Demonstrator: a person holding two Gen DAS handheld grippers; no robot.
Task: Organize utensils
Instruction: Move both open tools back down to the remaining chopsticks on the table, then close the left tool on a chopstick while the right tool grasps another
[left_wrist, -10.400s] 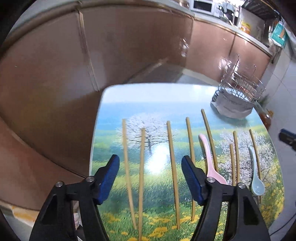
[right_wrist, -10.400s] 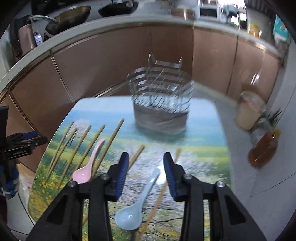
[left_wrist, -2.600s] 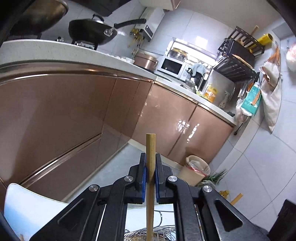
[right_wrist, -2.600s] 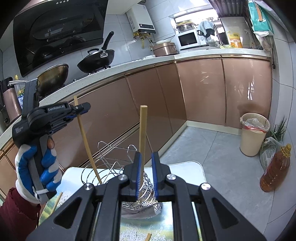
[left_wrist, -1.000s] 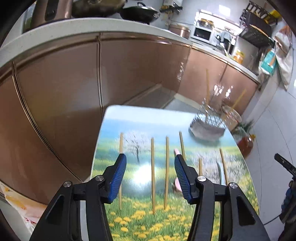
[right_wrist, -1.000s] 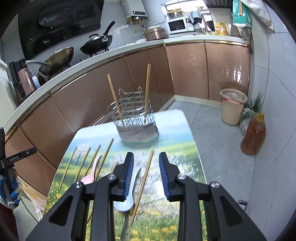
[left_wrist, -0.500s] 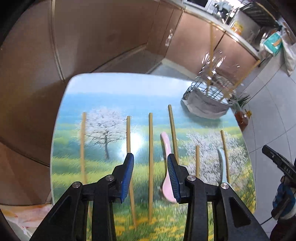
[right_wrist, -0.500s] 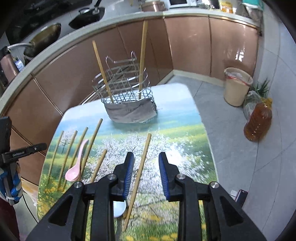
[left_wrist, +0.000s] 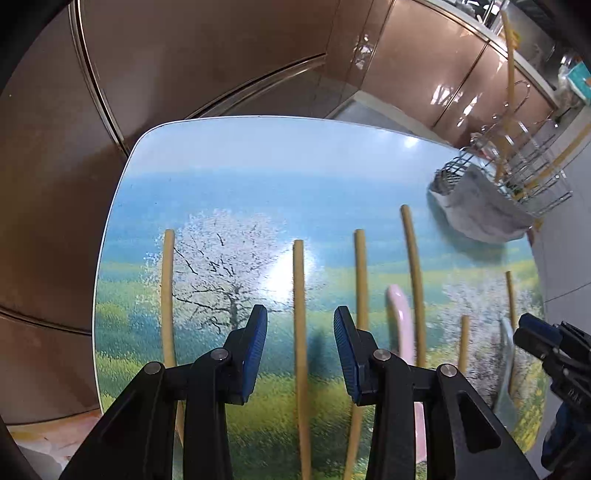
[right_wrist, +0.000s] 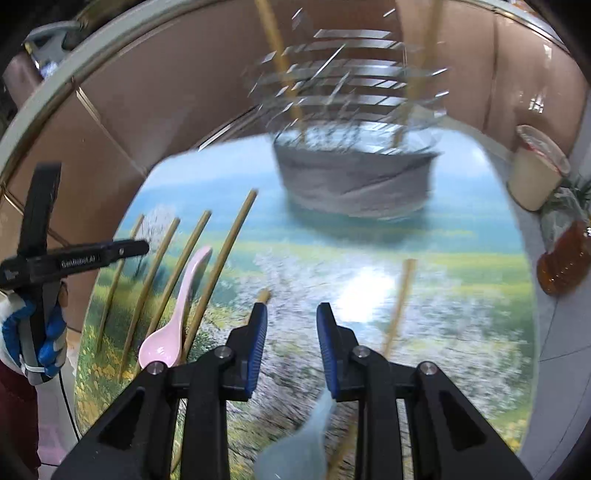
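1. Left wrist view: left gripper (left_wrist: 297, 332) hangs over the near part of the worktop (left_wrist: 258, 155), its fingers (left_wrist: 255, 347) apart and empty, having just narrowed. One chopstick (left_wrist: 298, 295) lies flat on the worktop in line with the gap between them; I cannot tell whether the pads touch it. Three more chopsticks lie alongside, one towards the left edge (left_wrist: 168, 295) and two to the right, with a pink spoon (left_wrist: 400, 321) beside those. Wire utensil basket (left_wrist: 491, 192) stands at the far right corner with two chopsticks upright in it.

2. Right wrist view (blurred): right gripper (right_wrist: 290, 339) is near the worktop's near edge, fingers apart, nothing pressed between them. Pale blue spoon (right_wrist: 295, 450) lies just below the gap. A chopstick (right_wrist: 397, 306) lies right of it, another just left.

3. Progress, as judged: early. Two chopsticks are stowed; six chopsticks and both spoons remain on the worktop.
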